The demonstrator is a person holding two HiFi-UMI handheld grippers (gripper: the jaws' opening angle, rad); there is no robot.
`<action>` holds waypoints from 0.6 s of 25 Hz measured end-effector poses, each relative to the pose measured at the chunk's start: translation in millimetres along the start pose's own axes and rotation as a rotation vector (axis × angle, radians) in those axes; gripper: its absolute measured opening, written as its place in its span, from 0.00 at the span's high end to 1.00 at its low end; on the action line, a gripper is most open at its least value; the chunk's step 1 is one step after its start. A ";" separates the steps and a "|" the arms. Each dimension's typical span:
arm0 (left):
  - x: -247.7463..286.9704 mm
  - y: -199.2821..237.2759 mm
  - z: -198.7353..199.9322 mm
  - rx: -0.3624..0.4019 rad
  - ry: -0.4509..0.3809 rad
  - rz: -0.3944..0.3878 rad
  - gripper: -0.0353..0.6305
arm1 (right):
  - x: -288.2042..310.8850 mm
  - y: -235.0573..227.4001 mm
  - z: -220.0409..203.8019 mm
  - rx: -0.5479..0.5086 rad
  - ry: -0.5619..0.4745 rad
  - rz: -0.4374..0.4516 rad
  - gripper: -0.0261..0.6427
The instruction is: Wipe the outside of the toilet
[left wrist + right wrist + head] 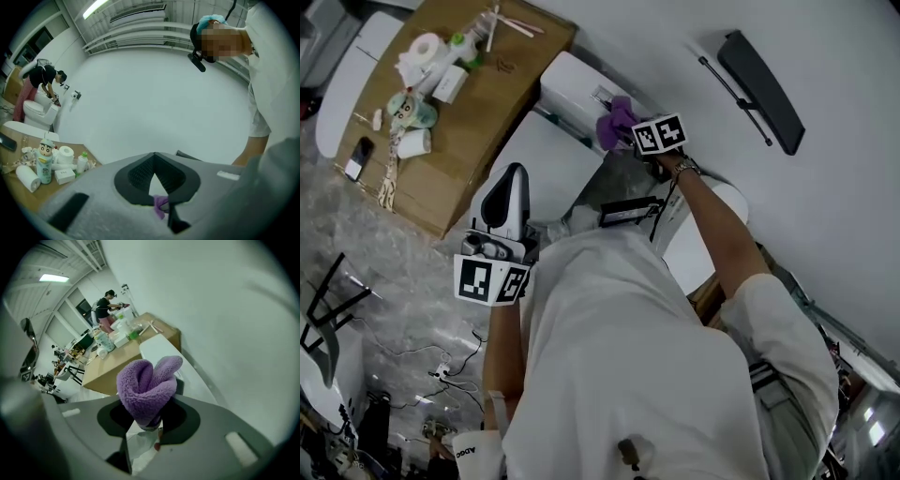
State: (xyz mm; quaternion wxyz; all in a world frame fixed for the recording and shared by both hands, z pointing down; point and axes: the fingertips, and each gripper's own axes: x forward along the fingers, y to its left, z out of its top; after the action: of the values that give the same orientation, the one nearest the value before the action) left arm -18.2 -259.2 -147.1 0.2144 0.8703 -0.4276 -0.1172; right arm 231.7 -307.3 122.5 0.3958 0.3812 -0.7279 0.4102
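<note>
The white toilet stands against the wall, its tank [577, 94] behind the closed lid [546, 164]. My right gripper [628, 128] is shut on a bunched purple fleece cloth [615, 120], held at the tank's right end. In the right gripper view the cloth [147, 385] bulges out of the right gripper [149, 416], with the tank top [161, 350] just beyond. My left gripper [514, 175] hovers over the lid's near edge, jaws together and holding nothing. In the left gripper view the left gripper [153, 159] points at the bare white wall, its tips meeting.
A cardboard box [492, 89] left of the toilet carries paper rolls, bottles and a phone [358, 156]. A black bar [759, 89] is mounted on the wall. Cables lie on the marbled floor [403, 281]. Another person [43, 79] bends over a second toilet [40, 110] far off.
</note>
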 end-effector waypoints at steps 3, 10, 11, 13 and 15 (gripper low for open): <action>-6.7 23.0 10.8 0.003 0.009 0.004 0.94 | 24.3 32.2 40.1 -0.075 -0.001 0.023 0.76; -30.0 81.6 32.5 0.007 0.033 0.075 0.94 | 97.1 75.7 110.3 -0.138 0.049 -0.008 0.76; -32.9 88.7 35.0 0.007 0.033 0.084 0.94 | 105.9 76.6 117.1 -0.130 0.052 -0.018 0.76; -39.0 102.3 39.0 0.005 0.034 0.102 0.94 | 122.3 75.6 127.5 -0.095 0.056 -0.038 0.76; -45.6 115.1 41.1 0.000 0.040 0.114 0.94 | 135.9 73.3 133.0 -0.040 0.060 -0.057 0.76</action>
State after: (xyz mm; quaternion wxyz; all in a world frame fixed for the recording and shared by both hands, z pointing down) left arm -141.7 -296.6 -127.8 0.2294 0.8467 -0.4721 -0.0873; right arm 78.4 -430.9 175.1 0.4365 0.3815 -0.7126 0.3951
